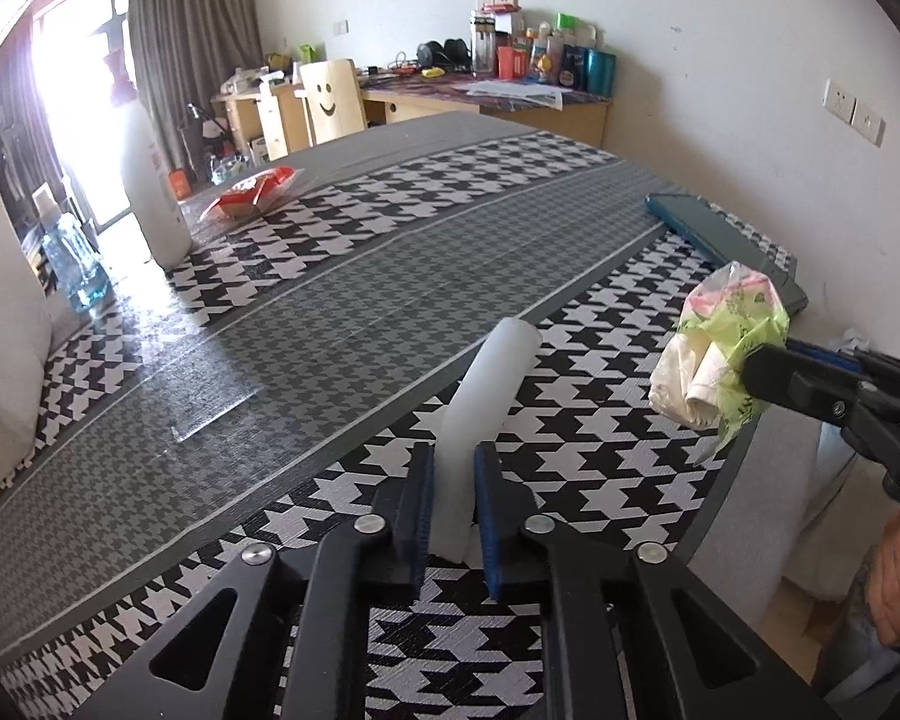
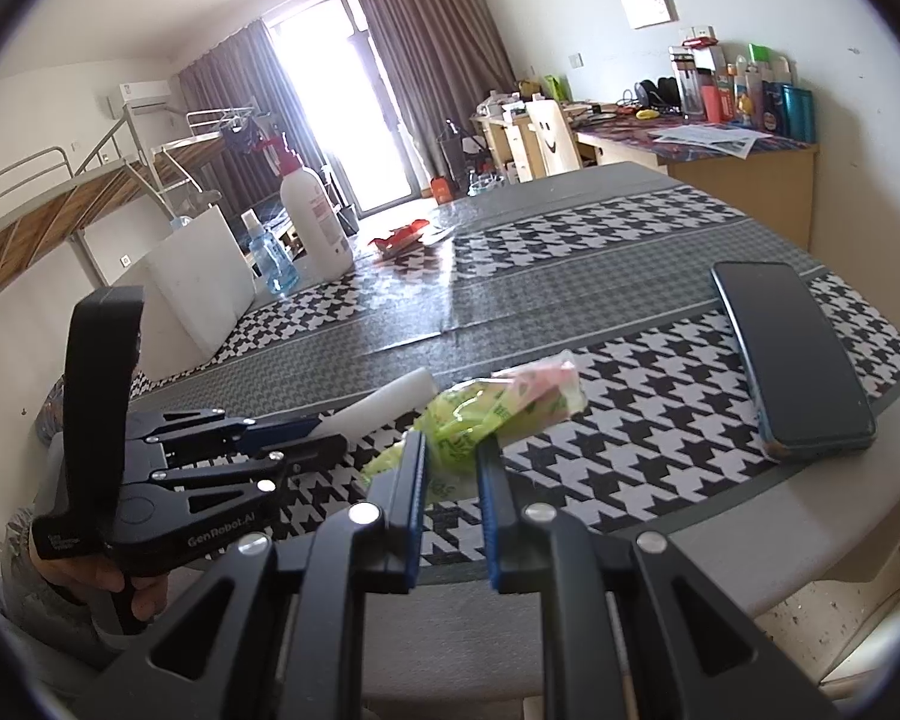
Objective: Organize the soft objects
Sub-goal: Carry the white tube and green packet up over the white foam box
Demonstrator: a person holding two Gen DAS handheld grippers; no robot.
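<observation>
My left gripper (image 1: 453,468) is shut on a white foam strip (image 1: 486,396) that sticks out forward above the houndstooth tablecloth (image 1: 354,276). The strip also shows in the right wrist view (image 2: 384,402), held by the left gripper (image 2: 324,441). My right gripper (image 2: 452,462) is shut on a crumpled green and pink plastic bag (image 2: 498,411), held above the table's near edge. In the left wrist view the bag (image 1: 720,354) hangs from the right gripper (image 1: 756,372) at the right.
A dark phone (image 2: 792,360) lies at the table's right. A white bottle (image 2: 315,219), a small blue bottle (image 2: 270,261), a white foam block (image 2: 201,294) and a red packet (image 2: 399,237) stand at the far left. A cluttered desk (image 2: 720,144) lines the back wall.
</observation>
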